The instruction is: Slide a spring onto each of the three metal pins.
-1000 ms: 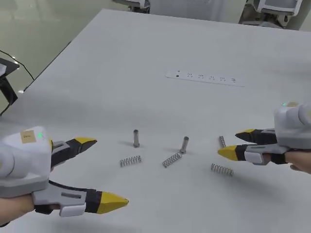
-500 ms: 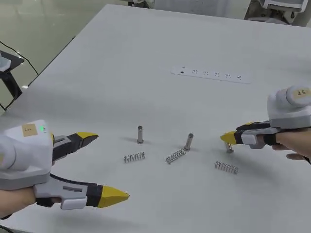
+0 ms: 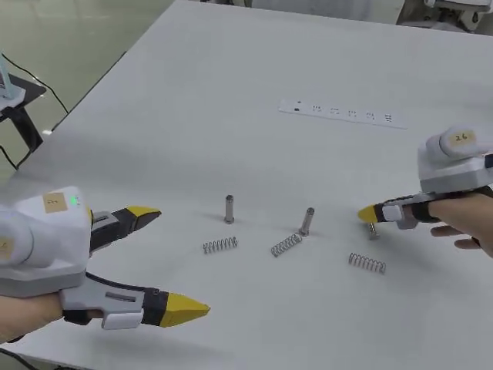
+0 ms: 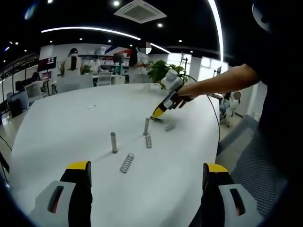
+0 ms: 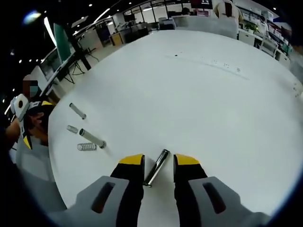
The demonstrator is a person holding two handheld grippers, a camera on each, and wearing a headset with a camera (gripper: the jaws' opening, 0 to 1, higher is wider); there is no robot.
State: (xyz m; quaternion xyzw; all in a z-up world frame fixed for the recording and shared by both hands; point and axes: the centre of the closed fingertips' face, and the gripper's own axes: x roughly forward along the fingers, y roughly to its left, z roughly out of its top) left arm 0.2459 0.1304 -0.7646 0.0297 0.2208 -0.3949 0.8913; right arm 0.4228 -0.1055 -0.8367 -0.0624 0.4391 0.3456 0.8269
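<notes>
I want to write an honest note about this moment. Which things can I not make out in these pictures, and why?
- Right pin: in the head view its upper part is hidden behind the right gripper.
- Grip: in the right gripper view this pin stands between the jaws, but whether they touch it is unclear.
- Power strip: in the head view its sockets are too small to tell.

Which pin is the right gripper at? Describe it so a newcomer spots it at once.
On the white table, nearer the person than the long power strip, three metal pins stand in a row. Take the rightmost pin in the head view. It sits between the right gripper's yellow-tipped jaws, while the left pin and middle pin stand free.
</notes>
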